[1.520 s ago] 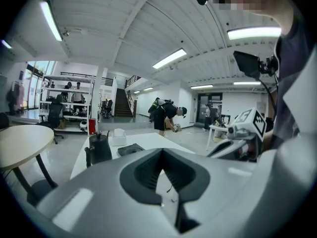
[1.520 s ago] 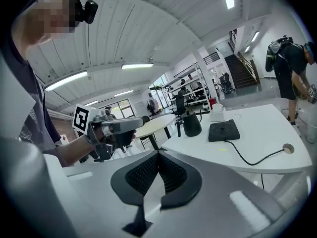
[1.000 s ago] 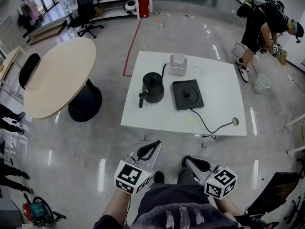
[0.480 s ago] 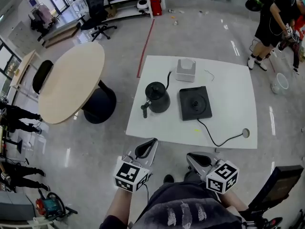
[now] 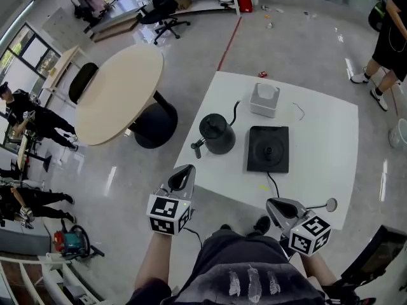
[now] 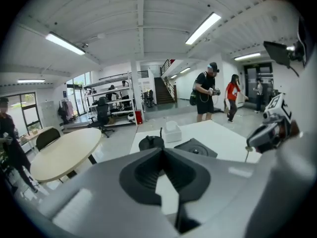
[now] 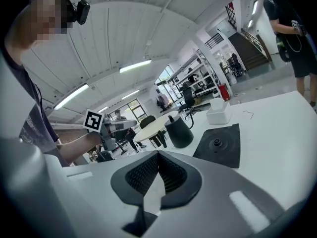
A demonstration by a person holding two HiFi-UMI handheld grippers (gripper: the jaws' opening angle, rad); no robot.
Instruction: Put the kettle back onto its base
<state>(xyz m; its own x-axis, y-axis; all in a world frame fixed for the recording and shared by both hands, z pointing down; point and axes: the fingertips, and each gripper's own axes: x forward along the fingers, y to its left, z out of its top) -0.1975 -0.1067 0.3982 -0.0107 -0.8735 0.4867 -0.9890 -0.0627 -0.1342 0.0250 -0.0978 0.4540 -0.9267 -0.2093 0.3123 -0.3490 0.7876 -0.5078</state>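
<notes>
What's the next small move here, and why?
Probably open the left gripper and carry it to the handle of the kettle. The kettle stands on the table beside its base, handle toward that gripper, which is shut, empty and short of the kettle.

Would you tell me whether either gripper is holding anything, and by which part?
Nothing is held: the left gripper and right gripper are shut and empty, and the kettle stands untouched beside its base.

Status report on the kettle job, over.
Left gripper, right gripper: shut, empty, short of the table. Kettle on table beside its base, untouched. Nothing on the base.
</notes>
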